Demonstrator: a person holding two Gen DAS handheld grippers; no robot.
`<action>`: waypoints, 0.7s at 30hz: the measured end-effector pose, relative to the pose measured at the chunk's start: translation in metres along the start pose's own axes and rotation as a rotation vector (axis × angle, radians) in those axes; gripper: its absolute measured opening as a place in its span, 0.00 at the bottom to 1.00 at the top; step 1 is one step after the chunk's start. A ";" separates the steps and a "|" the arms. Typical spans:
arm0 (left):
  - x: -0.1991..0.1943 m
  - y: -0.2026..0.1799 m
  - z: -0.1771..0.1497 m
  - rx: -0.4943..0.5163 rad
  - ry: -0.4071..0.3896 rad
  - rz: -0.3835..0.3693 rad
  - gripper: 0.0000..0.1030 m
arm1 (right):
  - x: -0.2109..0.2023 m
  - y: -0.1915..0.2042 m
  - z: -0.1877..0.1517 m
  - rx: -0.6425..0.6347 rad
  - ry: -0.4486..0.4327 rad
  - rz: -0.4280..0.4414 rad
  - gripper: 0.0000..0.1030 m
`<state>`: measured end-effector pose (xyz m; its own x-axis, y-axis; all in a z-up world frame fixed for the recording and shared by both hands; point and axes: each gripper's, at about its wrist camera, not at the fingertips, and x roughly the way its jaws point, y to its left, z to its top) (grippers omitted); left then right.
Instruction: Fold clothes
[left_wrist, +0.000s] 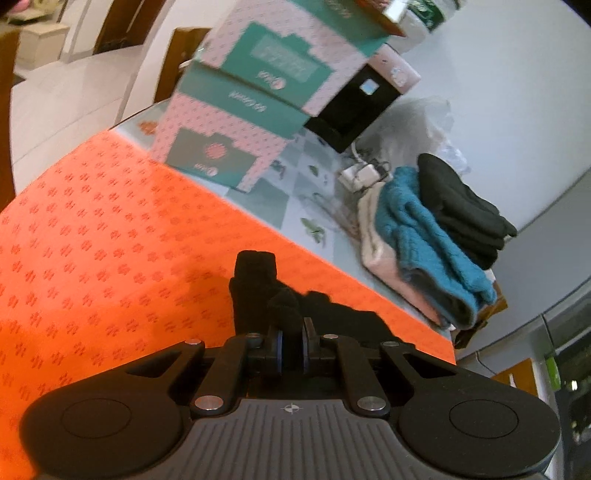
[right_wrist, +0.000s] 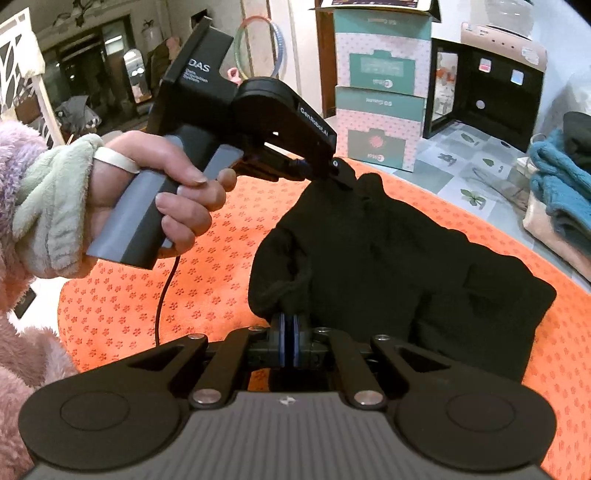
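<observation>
a black knit garment (right_wrist: 388, 254) lies bunched on the orange flower-print mat (right_wrist: 207, 266) covering the bench, with both grippers gripping it. the right gripper (right_wrist: 289, 332) has its fingers pressed together on a rolled edge of the garment at the near side, cloth pinched between the blue pads. the left gripper (right_wrist: 338, 171), held in the person's left hand (right_wrist: 147, 192) with a fuzzy green cuff at the wrist, has its fingers closed on the garment's far edge; in the left wrist view the left gripper (left_wrist: 293, 341) shows a fold of black cloth squeezed between its pads. beyond the mat, 2 stacked pink and teal boxes (right_wrist: 382, 92) stand on the tiled bench (right_wrist: 450, 162). to the right sits a pile of folded clothes (left_wrist: 432, 236), teal knit over pale pink, with dark pieces beside it.
</observation>
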<state>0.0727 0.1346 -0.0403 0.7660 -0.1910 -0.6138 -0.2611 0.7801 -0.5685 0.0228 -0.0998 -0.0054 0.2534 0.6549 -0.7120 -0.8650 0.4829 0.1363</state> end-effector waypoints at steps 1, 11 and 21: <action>0.000 -0.005 0.001 0.013 0.000 -0.003 0.11 | -0.003 -0.001 -0.001 0.006 -0.005 -0.003 0.05; 0.008 -0.072 0.005 0.122 -0.017 -0.100 0.11 | -0.039 -0.019 -0.013 0.097 -0.067 -0.090 0.05; 0.069 -0.176 -0.030 0.315 0.103 -0.176 0.11 | -0.083 -0.071 -0.065 0.419 -0.095 -0.177 0.05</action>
<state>0.1535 -0.0337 0.0009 0.7155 -0.3850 -0.5830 0.0752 0.8720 -0.4837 0.0352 -0.2261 -0.0008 0.4368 0.5821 -0.6858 -0.5604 0.7725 0.2986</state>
